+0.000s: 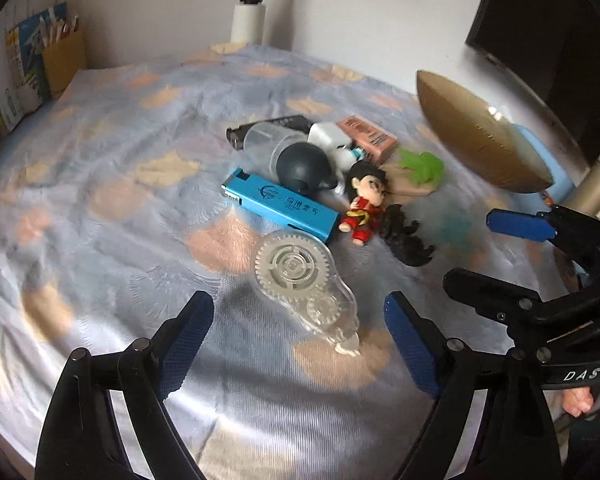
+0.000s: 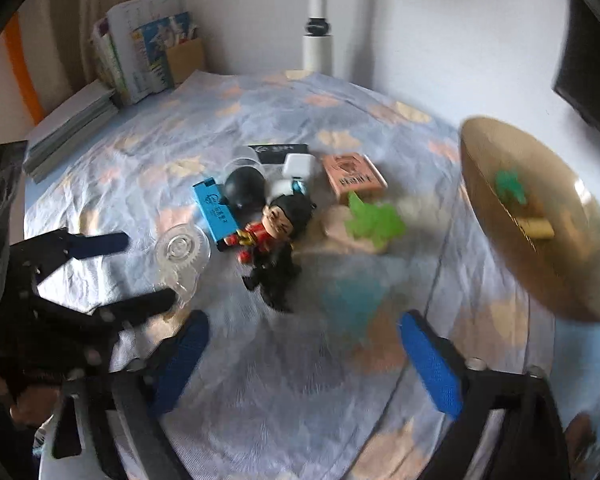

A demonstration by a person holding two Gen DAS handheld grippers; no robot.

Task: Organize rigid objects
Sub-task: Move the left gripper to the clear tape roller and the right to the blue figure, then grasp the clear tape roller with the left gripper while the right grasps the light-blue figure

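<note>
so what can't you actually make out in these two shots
- Gold bowl: its contents are motion-blurred in the right wrist view; the left wrist view shows only its outside.
- Teal patch on the cloth: smeared in both views, unidentifiable.
- Black strip behind the pile: mostly covered by the clear cup.
- Blue box: print too small to read.

Pale blue cloth (image 1: pixel 120 168) with peach blotches, bright blue case (image 1: pixel 280 204), red-robed figurine (image 1: pixel 364 204), gold bowl (image 2: pixel 540 216)
</note>
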